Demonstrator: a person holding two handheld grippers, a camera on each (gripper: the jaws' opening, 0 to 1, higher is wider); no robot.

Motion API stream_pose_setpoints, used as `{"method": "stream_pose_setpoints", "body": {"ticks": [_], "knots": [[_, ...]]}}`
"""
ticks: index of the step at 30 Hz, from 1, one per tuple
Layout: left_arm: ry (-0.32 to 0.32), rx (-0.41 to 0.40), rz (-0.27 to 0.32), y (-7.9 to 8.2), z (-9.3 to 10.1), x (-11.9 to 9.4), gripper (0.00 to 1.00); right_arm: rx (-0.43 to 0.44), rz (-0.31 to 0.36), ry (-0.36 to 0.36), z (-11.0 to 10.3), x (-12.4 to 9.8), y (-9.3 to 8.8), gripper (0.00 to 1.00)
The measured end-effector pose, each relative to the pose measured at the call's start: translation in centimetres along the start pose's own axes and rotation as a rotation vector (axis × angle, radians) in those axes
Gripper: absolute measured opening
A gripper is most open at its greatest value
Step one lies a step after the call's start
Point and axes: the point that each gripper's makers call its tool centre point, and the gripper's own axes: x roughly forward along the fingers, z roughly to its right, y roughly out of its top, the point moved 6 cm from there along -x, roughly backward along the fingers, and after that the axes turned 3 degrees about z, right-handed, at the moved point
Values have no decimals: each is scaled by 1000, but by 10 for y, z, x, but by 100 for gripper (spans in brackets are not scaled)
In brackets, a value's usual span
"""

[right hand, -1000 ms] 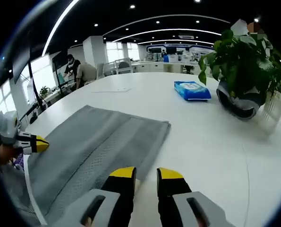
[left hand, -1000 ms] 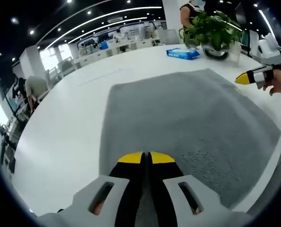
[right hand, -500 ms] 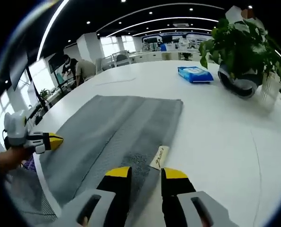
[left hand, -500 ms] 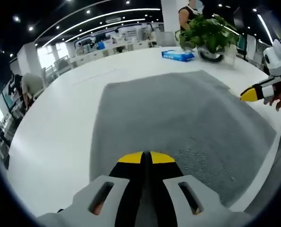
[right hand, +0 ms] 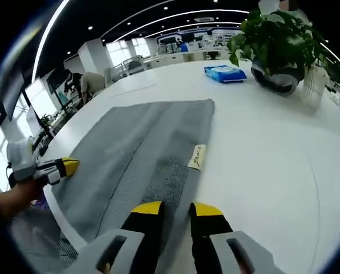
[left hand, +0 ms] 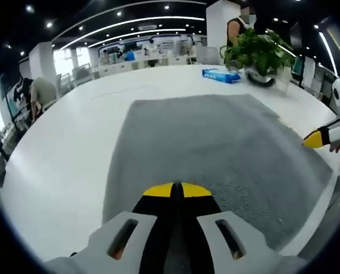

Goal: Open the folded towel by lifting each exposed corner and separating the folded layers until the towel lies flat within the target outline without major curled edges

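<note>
Your left gripper (left hand: 177, 188) sits low over the near edge of the table (left hand: 61, 171), its yellow-tipped jaws pressed together; whether any cloth is pinched between them, you cannot tell. In the right gripper view the same gripper (right hand: 68, 165) shows at the towel's left edge, held by your hand (right hand: 15, 197).

The towel (left hand: 215, 148) is grey and lies spread on the white table, reaching from the near edge toward the middle. In the left gripper view its left edge runs away from the jaws, and its right side drops off over the table's rim. In the right gripper view the towel (right hand: 141, 148) shows a long crease running lengthwise, a coarser patch of pile near your jaws, and a small cream label (right hand: 197, 157) sticking out from its right edge onto the bare table. Its far right corner lies flat and square.

Your right gripper (right hand: 176, 210) hovers over the towel's near right edge, jaws apart with a narrow gap and nothing between them. In the left gripper view its yellow tip (left hand: 318, 138) shows just beside the towel's right edge.

Further right, toward the far edge of the table, a blue packet (right hand: 225, 72) lies flat, well apart from the towel. Next to it stands a leafy plant (right hand: 275, 37) with a dark round object (right hand: 278, 80) at its base. A thin dark line (right hand: 315, 188) curves across the bare table on the right.
</note>
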Motion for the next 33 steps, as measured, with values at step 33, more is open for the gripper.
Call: {"method": "stream_pose_setpoints", "body": {"ticks": [33], "knots": [[-581,-189,20,39,100,-33,1,-154,264,103,-76,-18,27,0]]}}
